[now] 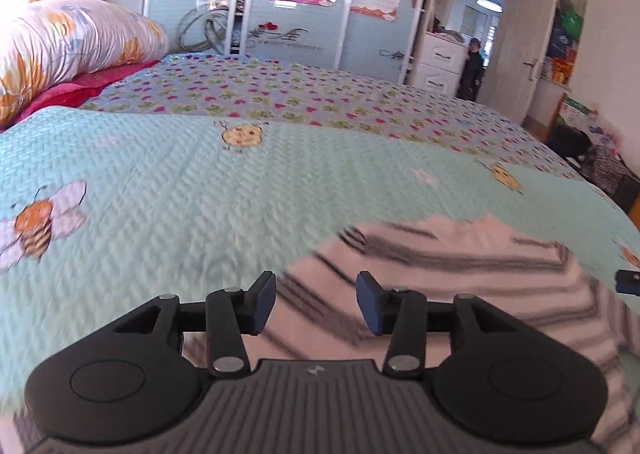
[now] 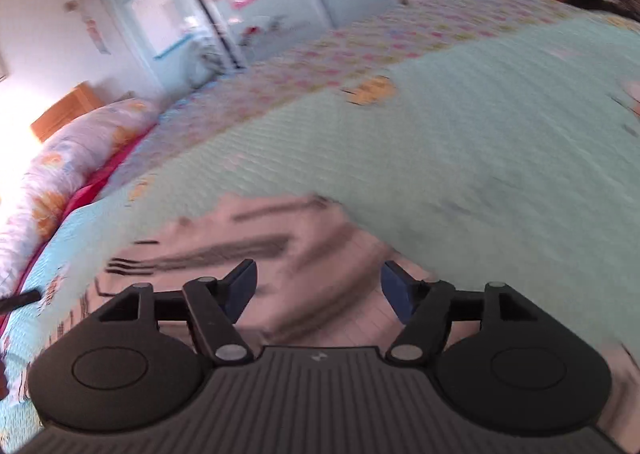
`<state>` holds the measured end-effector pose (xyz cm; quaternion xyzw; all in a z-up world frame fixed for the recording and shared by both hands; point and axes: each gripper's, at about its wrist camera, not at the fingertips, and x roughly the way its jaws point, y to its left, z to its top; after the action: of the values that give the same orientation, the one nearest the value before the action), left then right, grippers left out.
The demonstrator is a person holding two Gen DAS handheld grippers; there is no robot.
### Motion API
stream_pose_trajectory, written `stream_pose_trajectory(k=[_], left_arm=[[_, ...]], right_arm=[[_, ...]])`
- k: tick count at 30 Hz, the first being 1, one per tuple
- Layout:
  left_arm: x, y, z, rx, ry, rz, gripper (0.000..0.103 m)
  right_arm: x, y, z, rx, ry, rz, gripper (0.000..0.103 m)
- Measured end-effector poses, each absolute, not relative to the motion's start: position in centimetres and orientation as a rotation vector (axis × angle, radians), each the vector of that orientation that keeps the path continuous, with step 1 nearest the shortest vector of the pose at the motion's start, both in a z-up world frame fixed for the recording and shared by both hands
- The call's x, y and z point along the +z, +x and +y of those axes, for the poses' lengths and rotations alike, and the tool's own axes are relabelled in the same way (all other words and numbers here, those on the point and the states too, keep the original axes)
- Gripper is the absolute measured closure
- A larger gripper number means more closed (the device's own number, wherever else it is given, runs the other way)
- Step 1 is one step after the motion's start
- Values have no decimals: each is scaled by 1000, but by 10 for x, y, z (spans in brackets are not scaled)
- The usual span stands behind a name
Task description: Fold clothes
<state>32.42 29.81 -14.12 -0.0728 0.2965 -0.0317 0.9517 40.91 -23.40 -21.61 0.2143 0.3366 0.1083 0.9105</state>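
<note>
With a fold seemingly just laid, the left gripper [image 1: 316, 302] and right gripper [image 2: 318, 290] hover open and empty above the striped pink garment [image 1: 440, 254] on the bedspread [image 1: 200, 194], so regrasping an edge likely comes next.

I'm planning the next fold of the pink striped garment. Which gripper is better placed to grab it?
Left, narrowly. The left gripper sits over the striped garment's near corner; the right gripper is also above it, jaws open, but that view is blurred.
</note>
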Motion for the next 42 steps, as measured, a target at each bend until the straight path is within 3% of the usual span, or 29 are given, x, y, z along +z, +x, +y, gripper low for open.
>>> stream_pose_trajectory(k=[5,7,14,16,17,18,20,23,26,29,30,35,38,42], left_arm=[[-132,232,276,-98,-164,582,43],[-131,204,266,-83,-173,578,33],[-147,179,255,-38,-278,690,33],[-149,177,253,-26,-266,709,33],[-148,177,252,-22,-257,710,33],[-147,175,253,-20,-255,708,33],[-145,168,256,-19,-256,703,33],[-146,162,261,-22,-256,702,33],[-147,158,264,-7,-245,714,33],[-144,146,273,-2,-275,723,33],[-144,141,275,-4,-280,732,33],[-140,98,281,-11,-253,766,33],[-142,67,283,-14,-250,793,33],[-155,38,281,8,-229,850,31]], right_arm=[[-248,310,-275,256,867,686,34],[-267,294,-269,257,961,706,34],[-291,329,-230,206,1070,607,32],[-295,338,-236,117,1114,568,43],[-299,341,-241,66,1154,561,63],[-303,343,-246,16,1189,553,95],[-304,334,-266,-49,1165,514,96],[-303,322,-291,-70,1116,493,94],[-303,308,-293,-7,1168,556,81],[-284,277,-273,64,1103,620,50],[-280,264,-264,107,1081,658,47],[-261,187,-223,307,921,860,47],[-255,135,-213,360,857,955,40],[-255,83,-210,362,875,1020,39]])
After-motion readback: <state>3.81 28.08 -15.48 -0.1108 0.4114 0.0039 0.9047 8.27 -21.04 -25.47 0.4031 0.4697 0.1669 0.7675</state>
